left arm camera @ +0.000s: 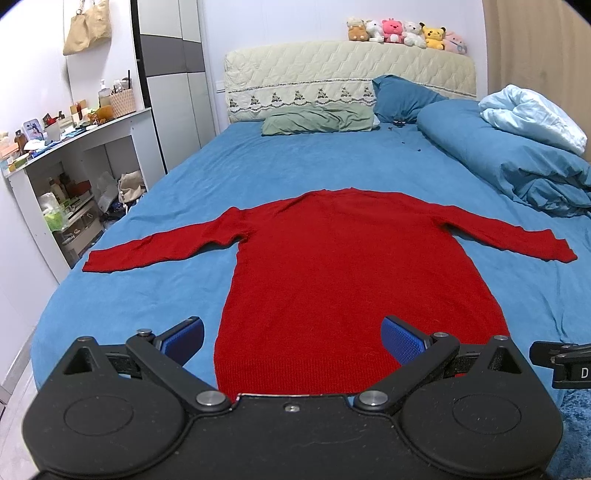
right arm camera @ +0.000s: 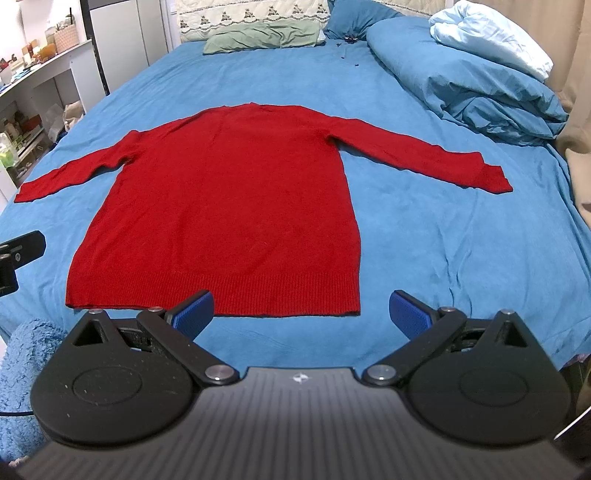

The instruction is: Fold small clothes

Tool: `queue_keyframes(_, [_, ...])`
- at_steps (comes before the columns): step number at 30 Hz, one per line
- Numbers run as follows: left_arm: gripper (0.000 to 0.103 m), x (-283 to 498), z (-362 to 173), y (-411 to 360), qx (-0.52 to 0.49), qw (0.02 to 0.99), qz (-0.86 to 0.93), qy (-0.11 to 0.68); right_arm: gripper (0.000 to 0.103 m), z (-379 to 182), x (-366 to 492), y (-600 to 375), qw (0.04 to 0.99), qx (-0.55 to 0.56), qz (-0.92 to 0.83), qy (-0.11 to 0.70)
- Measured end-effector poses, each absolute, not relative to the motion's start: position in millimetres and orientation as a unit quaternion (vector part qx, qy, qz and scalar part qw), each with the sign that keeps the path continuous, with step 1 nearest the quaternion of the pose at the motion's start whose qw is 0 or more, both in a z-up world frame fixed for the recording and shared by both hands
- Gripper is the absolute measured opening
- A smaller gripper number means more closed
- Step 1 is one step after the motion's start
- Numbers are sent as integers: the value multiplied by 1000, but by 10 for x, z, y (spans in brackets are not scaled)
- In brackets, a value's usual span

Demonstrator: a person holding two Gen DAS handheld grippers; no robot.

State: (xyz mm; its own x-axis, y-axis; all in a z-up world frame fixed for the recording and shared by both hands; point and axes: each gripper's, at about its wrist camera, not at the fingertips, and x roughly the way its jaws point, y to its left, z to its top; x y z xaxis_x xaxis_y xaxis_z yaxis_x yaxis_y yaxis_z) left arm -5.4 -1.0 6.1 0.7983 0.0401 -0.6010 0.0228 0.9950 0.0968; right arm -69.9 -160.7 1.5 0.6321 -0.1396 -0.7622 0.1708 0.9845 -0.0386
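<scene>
While both claws, left (left arm camera: pixel 291 341) and right (right arm camera: pixel 301 314), hang wide open, pinch the soft red knitted sweater (right arm camera: pixel 229 192) just ahead by its bottom corners evenly.

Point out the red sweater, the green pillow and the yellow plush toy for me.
red sweater (right arm camera: pixel 221 192): right wrist view, middle of the body panel.
green pillow (left arm camera: pixel 314 120): left wrist view, centre of its crumpled top.
yellow plush toy (left arm camera: pixel 433 36): left wrist view, its belly.

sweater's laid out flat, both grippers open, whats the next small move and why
Probably reach the left gripper toward the left sleeve cuff to fold it across the body. The red sweater lies flat on the bed with both sleeves spread, and neither the left nor the right gripper holds anything.
</scene>
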Motion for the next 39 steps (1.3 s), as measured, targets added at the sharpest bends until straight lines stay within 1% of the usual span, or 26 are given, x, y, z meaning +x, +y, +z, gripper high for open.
queue_keyframes(6, [103, -45, 104, -18, 63, 948, 8, 313, 103, 23, -704, -1608, 904, 17, -87, 418])
queue_keyframes(11, [103, 107, 401, -109, 86, 959, 1, 269, 103, 192, -643, -1778, 915, 28, -96, 391])
queue_keyframes(16, [103, 646, 758, -380, 87, 972, -27, 217, 103, 465, -370, -2272, 927, 37, -136, 346])
queue_keyframes(19, [103, 1170, 780, -634, 83, 969, -66, 224, 103, 503, -86, -2761, 927, 66, -158, 333])
queue_keyframes(23, [103, 1972, 575, -1066, 74, 955, -110, 265, 103, 279, 339, -3534, 918, 123, -193, 324])
queue_keyframes(29, [103, 3066, -89, -1657, 61, 930, -140, 333, 103, -452, 815, -4533, 892, 213, -240, 319])
queue_keyframes(31, [103, 3327, -301, -1812, 60, 923, -145, 351, 103, -697, 900, -4769, 880, 243, -255, 319])
queue_keyframes(36, [103, 3856, -860, -2010, 47, 904, -142, 401, 103, -1178, 1113, -5171, 868, 272, -277, 309])
queue_keyframes(39, [103, 4072, -1092, -2089, 28, 896, -143, 420, 97, -1410, 1262, -5327, 858, 288, -291, 309])
